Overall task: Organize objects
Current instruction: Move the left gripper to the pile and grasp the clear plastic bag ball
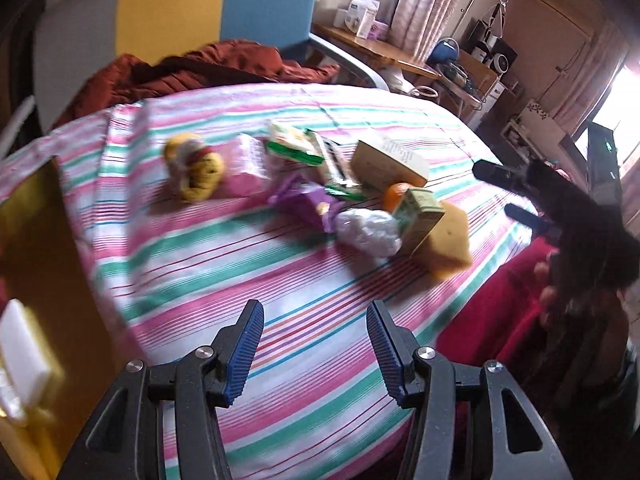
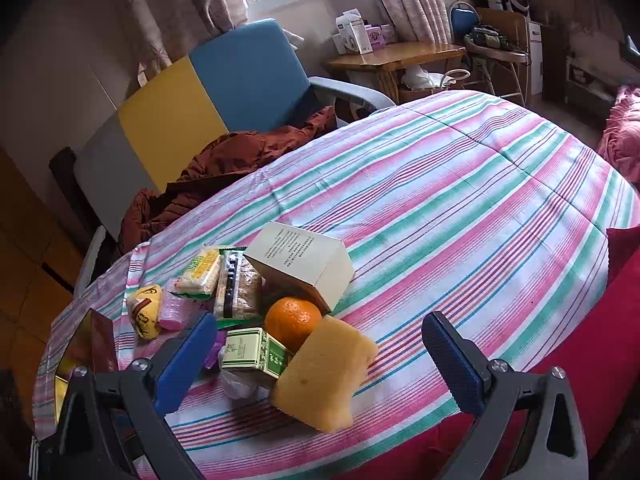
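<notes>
Striped bedcover, pink, green and white: bears one cluster of loose items.

Right gripper: jaws spread wide, empty, hovering just before the cluster. Yellow sponge lies between its blue pads, nearest the camera.

Touching or just behind the sponge: small green-and-cream box; orange; crumpled clear plastic.

Farther back: beige carton lying on its side; two snack packets; pink packet; yellow printed pouch.

Left gripper: jaws spread, empty, over bare bedcover, well short of the cluster.

Gold box: at the left edge; contents cannot be told.
</notes>
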The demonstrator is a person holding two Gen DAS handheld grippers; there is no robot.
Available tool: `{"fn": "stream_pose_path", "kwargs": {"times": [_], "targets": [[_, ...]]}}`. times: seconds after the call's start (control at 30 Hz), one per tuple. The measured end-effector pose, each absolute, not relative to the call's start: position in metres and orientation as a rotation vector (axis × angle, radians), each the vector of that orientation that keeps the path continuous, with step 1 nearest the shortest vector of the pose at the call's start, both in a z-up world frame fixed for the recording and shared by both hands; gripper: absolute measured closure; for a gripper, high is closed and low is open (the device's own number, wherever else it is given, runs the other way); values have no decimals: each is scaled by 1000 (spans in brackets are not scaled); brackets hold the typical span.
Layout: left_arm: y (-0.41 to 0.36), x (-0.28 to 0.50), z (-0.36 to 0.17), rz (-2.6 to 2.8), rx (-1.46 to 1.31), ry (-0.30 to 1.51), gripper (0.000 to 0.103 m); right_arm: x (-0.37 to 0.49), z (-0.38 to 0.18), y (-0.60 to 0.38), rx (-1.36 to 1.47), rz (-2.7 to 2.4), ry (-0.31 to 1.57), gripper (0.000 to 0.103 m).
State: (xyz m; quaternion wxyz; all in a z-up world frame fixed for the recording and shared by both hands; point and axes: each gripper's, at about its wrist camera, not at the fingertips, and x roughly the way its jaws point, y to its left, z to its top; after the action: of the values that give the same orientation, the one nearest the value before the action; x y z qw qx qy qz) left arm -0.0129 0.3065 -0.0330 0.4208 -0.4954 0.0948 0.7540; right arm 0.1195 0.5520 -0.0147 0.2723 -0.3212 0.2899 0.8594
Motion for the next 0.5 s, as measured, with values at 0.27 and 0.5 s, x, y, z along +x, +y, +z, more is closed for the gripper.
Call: {"fn": "stream_pose_path", "kwargs": {"times": [0.27, 0.5], "targets": [[361, -38, -66, 1751, -1460, 24, 49, 131, -19, 565, -781, 2363, 965, 0], [383, -60, -86, 1748, -1614, -214, 49, 130, -20, 565, -768, 2393, 1005, 0]]}}
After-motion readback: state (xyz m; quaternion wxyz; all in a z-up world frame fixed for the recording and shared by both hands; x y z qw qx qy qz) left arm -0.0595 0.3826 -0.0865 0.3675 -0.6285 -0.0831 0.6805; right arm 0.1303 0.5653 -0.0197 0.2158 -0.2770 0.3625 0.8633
